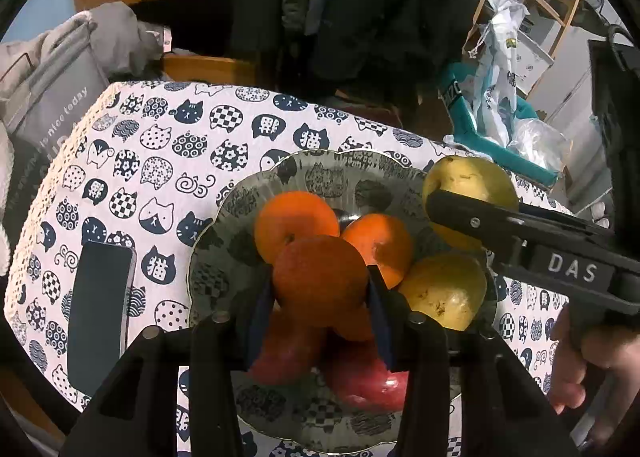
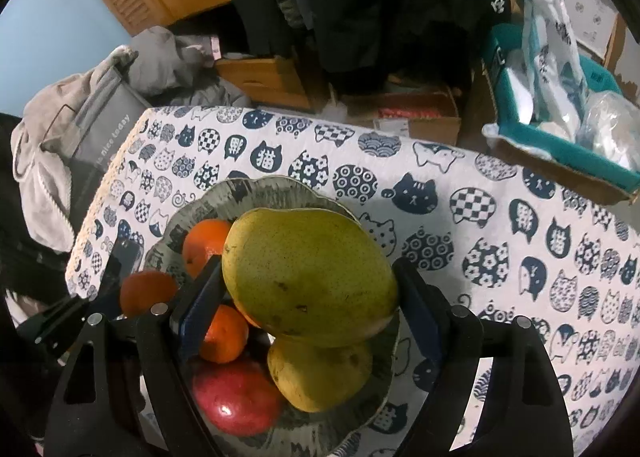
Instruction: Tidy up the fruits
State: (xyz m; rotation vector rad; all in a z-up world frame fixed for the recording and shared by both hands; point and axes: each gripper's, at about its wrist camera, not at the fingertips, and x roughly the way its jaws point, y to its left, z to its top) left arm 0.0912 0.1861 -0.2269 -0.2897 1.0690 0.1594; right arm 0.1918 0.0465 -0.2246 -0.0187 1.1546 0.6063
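A grey patterned plate (image 1: pixel 224 257) (image 2: pixel 276 193) sits on the cat-print tablecloth and holds oranges, red apples and a yellow pear. My left gripper (image 1: pixel 320 289) is shut on an orange (image 1: pixel 320 277) and holds it just above the plate, over two red apples (image 1: pixel 360 381). Two more oranges (image 1: pixel 296 217) lie behind it, and a yellow pear (image 1: pixel 444 293) lies at the plate's right. My right gripper (image 2: pixel 308 285) is shut on a second yellow-green pear (image 2: pixel 308 277) (image 1: pixel 468 177) above the plate's right rim. An apple (image 2: pixel 236 397) and the plated pear (image 2: pixel 320 373) show under it.
A dark phone (image 1: pixel 100 313) lies on the cloth left of the plate. A grey bag and clothes (image 1: pixel 52 89) sit at the table's left end. A teal box with plastic bags (image 2: pixel 560 129) stands beyond the far right edge. Dark hanging clothes and wooden furniture are behind.
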